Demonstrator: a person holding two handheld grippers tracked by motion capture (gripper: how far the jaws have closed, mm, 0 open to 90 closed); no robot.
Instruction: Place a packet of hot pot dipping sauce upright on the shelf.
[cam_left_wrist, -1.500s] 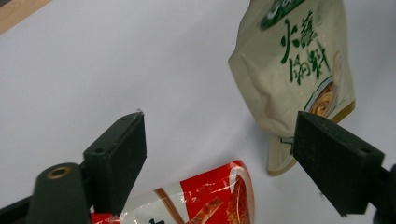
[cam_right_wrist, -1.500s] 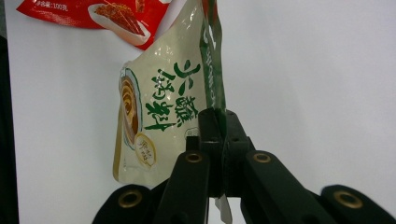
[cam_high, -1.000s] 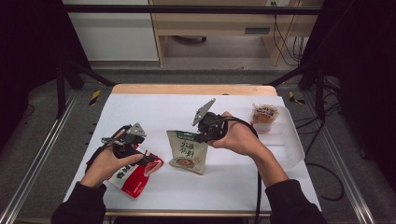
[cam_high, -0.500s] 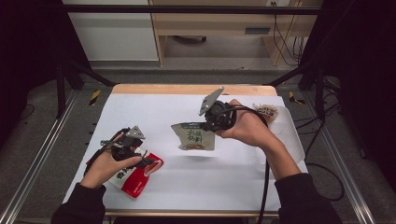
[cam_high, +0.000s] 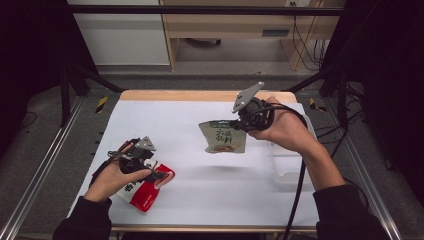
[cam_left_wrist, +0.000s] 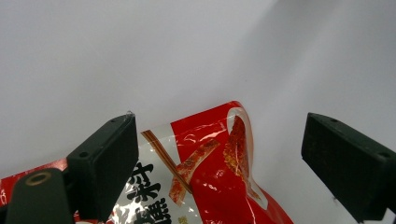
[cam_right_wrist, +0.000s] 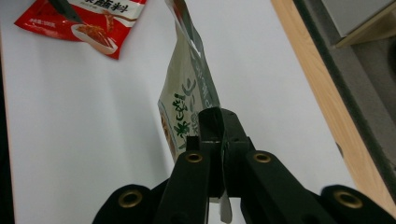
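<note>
White table (cam_high: 200, 200): covers the work area, wooden edge along its far side. Red sauce packet (cam_high: 145, 192): lies flat at the near left, under the left gripper (cam_high: 159, 172), whose jaws stand apart over the packet's end, one on either side, pads not pressing. Green sauce packet (cam_high: 223, 136): hangs clear above the table right of centre, pinched by its top edge. Right gripper (cam_high: 239, 121): jaws clamped together on that edge, packet dangling from them. Clear plastic container (cam_high: 286, 165): sits at the right, under the right forearm.
</note>
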